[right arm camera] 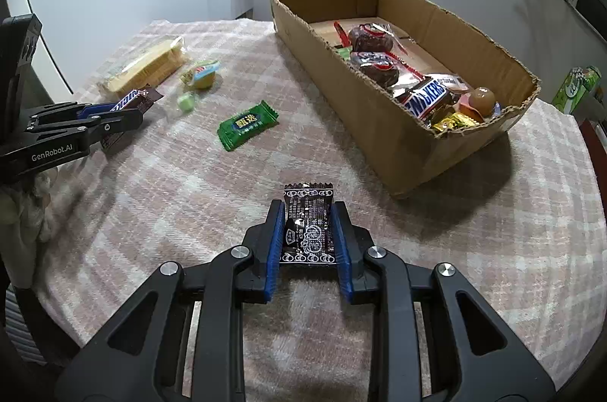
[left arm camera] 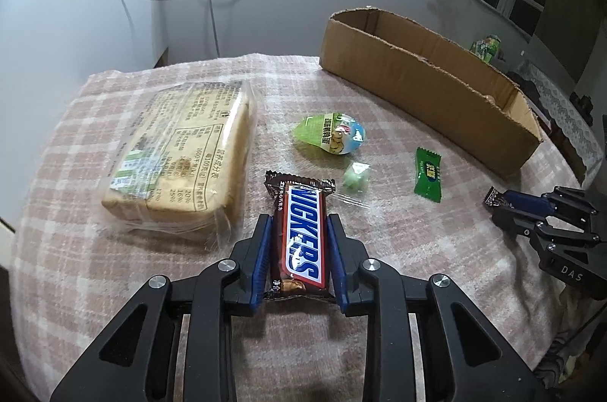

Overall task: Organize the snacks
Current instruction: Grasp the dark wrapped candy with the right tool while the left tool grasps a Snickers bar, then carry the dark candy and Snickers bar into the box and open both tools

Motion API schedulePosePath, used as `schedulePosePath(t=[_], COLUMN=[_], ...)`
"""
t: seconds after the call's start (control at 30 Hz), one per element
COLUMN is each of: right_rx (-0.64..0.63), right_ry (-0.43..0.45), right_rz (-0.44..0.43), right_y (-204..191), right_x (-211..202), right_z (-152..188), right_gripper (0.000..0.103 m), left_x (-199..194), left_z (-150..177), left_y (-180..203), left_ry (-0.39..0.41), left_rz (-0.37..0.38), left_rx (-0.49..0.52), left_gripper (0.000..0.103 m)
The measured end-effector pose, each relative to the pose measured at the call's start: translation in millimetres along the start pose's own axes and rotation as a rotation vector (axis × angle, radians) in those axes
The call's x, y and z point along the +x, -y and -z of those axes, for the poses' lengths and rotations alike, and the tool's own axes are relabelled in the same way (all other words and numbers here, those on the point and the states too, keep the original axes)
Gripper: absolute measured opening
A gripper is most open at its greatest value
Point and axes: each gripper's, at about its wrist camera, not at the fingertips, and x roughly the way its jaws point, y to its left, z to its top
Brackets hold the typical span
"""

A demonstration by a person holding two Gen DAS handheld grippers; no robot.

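Snickers bar [left arm camera: 301, 237] is clamped between the blue pads of the left gripper [left arm camera: 299, 250] on the checked cloth [left arm camera: 417, 250], beside a bread pack [left arm camera: 182, 151]. A dark snack packet [right arm camera: 309, 225] is gripped by the right gripper [right arm camera: 309, 235], near the cardboard box [right arm camera: 379, 121] already holding other snacks.

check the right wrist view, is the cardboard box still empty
No: the cardboard box already holds snacks, among them a Snickers bar, dark wrapped sweets and a gold-wrapped piece.
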Motion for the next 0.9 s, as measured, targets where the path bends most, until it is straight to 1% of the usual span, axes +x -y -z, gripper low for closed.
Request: schedulePosePath(t=[0.3, 0.5, 0.8, 0.9], right_rx=[0.008, 0.009, 0.01, 0.013], right_ry=[0.056, 0.101, 0.174, 0.192], right_rz=[-0.016, -0.016, 0.019, 0.035], right_y=[2.9, 9.8, 29.7, 38.2], right_x=[-28.0, -48.5, -78.9, -82.1], right_z=[-1.0, -9.6, -29.3, -39.5], right_gripper=[0.026, 0.026, 0.026, 0.026], left_x=[-20.0, -33.6, -46.2, -47.0], left_z=[-1.5, -8.7, -25.8, -32.2], left_y=[3.5, 11.8, 34.3, 41.2], left_ry=[0.036, 0.064, 0.106, 0.118], left_rz=[0.009, 0.02, 0.049, 0.061], left_rx=[-0.005, 0.006, 0.038, 0.045], left_gripper=[0.027, 0.027, 0.027, 0.027])
